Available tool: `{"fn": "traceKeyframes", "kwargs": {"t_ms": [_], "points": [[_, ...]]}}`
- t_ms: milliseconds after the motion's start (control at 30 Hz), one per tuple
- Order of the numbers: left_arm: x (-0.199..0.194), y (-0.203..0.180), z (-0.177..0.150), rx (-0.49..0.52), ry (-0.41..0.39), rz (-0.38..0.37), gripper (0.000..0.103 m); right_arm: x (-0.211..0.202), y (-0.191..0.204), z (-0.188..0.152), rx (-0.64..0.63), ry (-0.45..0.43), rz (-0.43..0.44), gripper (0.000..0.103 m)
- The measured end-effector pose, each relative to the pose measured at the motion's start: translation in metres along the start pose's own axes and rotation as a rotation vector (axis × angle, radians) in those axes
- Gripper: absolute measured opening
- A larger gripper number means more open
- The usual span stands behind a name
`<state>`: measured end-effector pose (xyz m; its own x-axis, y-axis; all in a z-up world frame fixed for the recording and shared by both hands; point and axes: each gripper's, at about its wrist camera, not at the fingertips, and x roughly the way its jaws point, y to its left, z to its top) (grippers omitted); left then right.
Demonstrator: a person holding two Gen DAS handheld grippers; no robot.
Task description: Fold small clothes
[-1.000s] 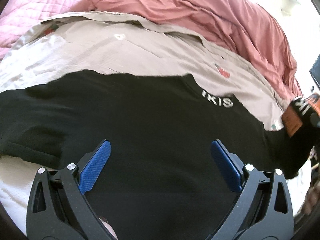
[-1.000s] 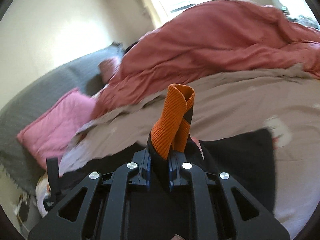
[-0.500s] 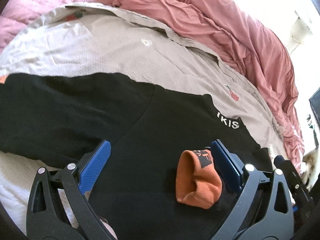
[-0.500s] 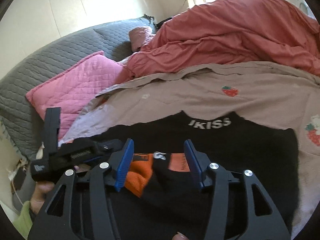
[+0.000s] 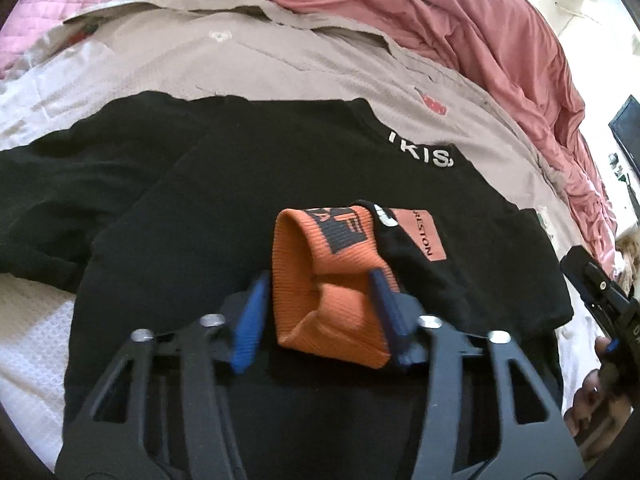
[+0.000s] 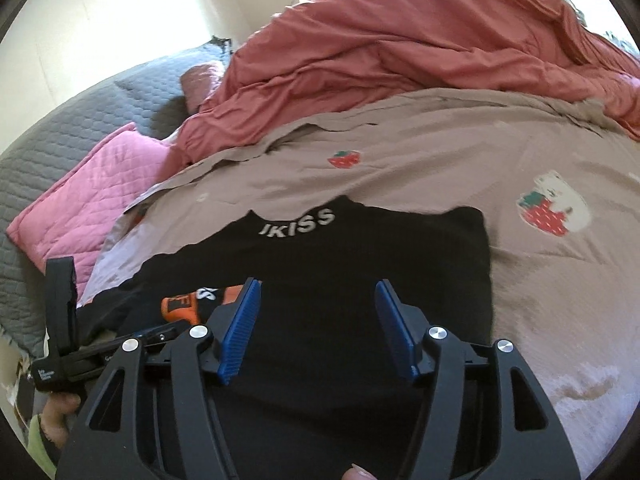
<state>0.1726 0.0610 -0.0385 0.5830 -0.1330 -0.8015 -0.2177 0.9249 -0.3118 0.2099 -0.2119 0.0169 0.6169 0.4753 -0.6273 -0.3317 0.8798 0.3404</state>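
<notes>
My left gripper [image 5: 318, 312] sat nearest, its blue pads either side of the orange cuff of the sock [image 5: 332, 280]; the pads looked partly closed around the cuff, touching or just off it, and I could not tell whether they truly pinched. The sock lay rolled on the black shirt [image 5: 224, 184], its black foot with an orange label trailing to the right of the cuff. I judged it light, soft and ribbed, easy to squash and unlikely to slip, so the thick doubled cuff seemed the best place to take hold, since a grip on one layer might only unroll it. My right gripper [image 6: 318, 328] hovered spread wide over the shirt, holding nothing, with the sock just to its left. The shirt lay flat, limp and thin by my guess, likely to drag if the sock was pulled along it. Beyond it stretched the beige sheet [image 6: 440, 152] with strawberry prints, then the bunched red duvet [image 6: 420, 40] and a pink pillow [image 6: 84, 192].
</notes>
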Motion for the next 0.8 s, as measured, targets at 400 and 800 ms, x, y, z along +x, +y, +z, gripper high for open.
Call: {"fn": "traceKeyframes", "kwargs": {"t_ms": [400, 800], "points": [[-0.047, 0.015, 0.034, 0.028, -0.209, -0.046, 0.0, -0.005, -0.014, 0.001, 0.053, -0.018, -0.01, 0.058], [-0.038, 0.072, 0.032, -0.153, -0.134, -0.022, 0.003, -0.002, -0.017, -0.001, 0.058, 0.013, -0.054, 0.058]]}}
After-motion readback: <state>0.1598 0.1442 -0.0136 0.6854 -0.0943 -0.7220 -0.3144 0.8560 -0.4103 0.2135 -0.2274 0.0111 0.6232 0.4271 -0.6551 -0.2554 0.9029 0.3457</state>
